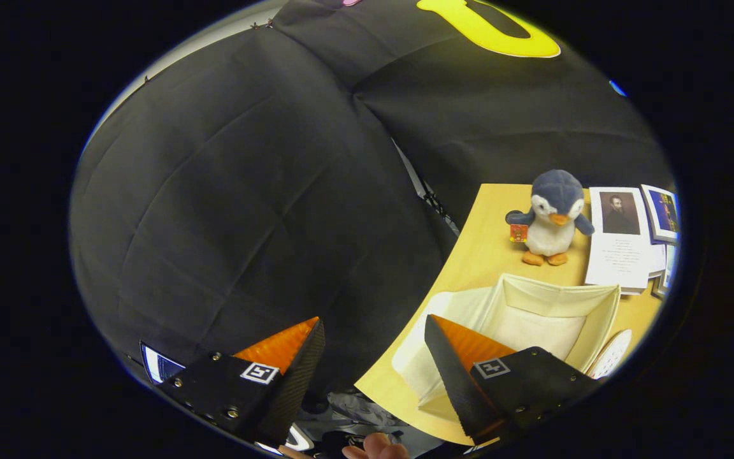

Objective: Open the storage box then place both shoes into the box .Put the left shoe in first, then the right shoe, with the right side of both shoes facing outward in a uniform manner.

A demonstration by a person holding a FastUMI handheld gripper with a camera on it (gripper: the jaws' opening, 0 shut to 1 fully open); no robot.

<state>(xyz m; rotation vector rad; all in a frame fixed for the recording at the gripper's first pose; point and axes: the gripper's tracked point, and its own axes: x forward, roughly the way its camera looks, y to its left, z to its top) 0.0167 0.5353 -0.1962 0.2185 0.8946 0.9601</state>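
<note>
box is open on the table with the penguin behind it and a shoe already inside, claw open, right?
One thing is off: no shoe is inside. The gripper view shows the box open with a bare pale lining. The rest holds: it sits on the table, the penguin is behind it, and the claw is open.

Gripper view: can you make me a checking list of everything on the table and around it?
Surface: wooden table, pale top.
Job's things: white fabric storage box stands open on the table; a shoe lies low, off the table's edge.
Clutter: plush penguin upright beyond the box; printed sheets beside it.
Grippers: tool open, fingers apart, holding nothing, one finger over the box's near corner.
Cables: nothing seen.
Surroundings: black cloth wall; a person's fingers below.
</note>
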